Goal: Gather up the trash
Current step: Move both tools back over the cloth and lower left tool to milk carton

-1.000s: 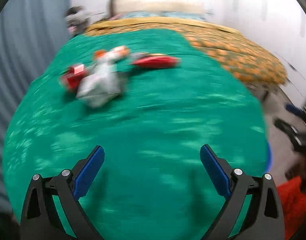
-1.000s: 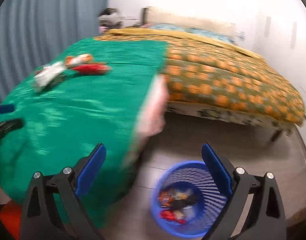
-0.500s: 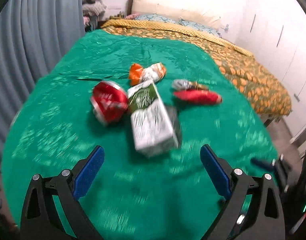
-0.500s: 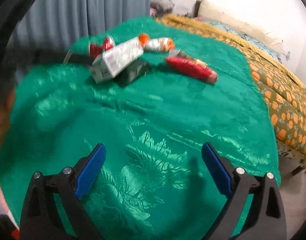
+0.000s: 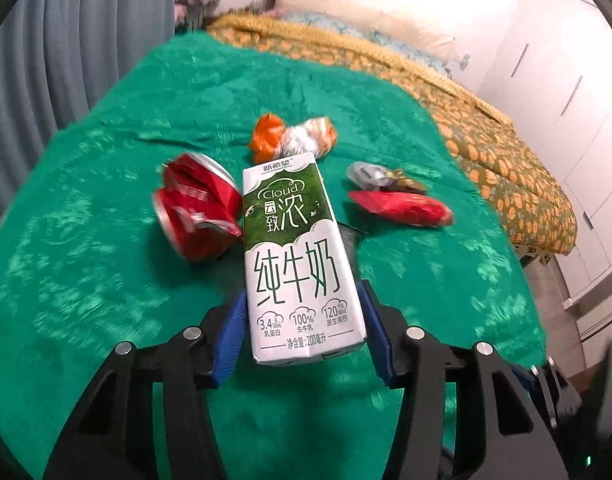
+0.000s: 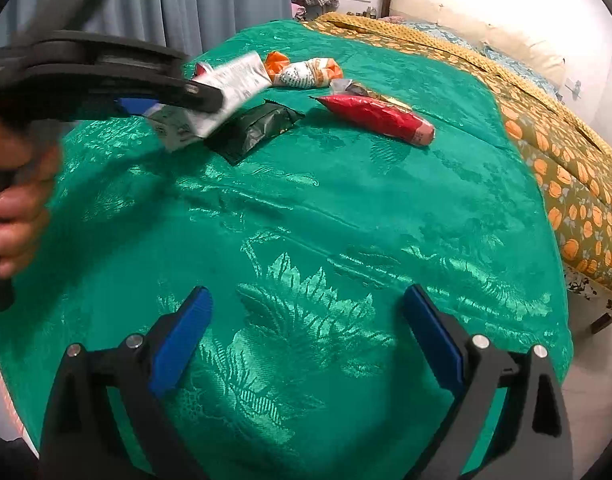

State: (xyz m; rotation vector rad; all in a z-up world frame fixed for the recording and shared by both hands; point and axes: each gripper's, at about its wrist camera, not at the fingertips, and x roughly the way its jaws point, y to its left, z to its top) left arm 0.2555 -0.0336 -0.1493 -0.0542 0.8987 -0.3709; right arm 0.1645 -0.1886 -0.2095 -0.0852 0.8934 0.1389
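Green-and-white milk carton (image 5: 299, 258) sits between the left gripper (image 5: 301, 330) fingers, blue pads (image 5: 229, 338) pressed against both its sides near the bottom end. Jaws narrowed to carton width, gripping it. In the right wrist view the same carton (image 6: 221, 92) looks tilted, its near end raised off the green bedspread (image 6: 346, 220).

Rest of the trash, relative to the left fingers:
- crushed red can (image 5: 195, 216) ahead and left, touching the carton's left edge
- orange-and-white wrapper (image 5: 293, 138) straight ahead, just past the carton's far end
- silver-and-gold foil wrapper (image 5: 380, 176) ahead and right
- red packet (image 5: 402, 208) just in front of the foil one, apart from the carton
- dark green pouch (image 6: 257, 128) directly under/behind the carton, seen clearly only from the right wrist

Right gripper (image 6: 306, 336) jaws wide apart, nothing between them, hovering over bare bedspread. The trash pile is well ahead and to the left of its fingers; the red packet (image 6: 380, 118) is the nearest piece to its centreline.

Person's left hand (image 6: 17, 184) is wrapped round the left gripper's handle at the left edge of the right wrist view.
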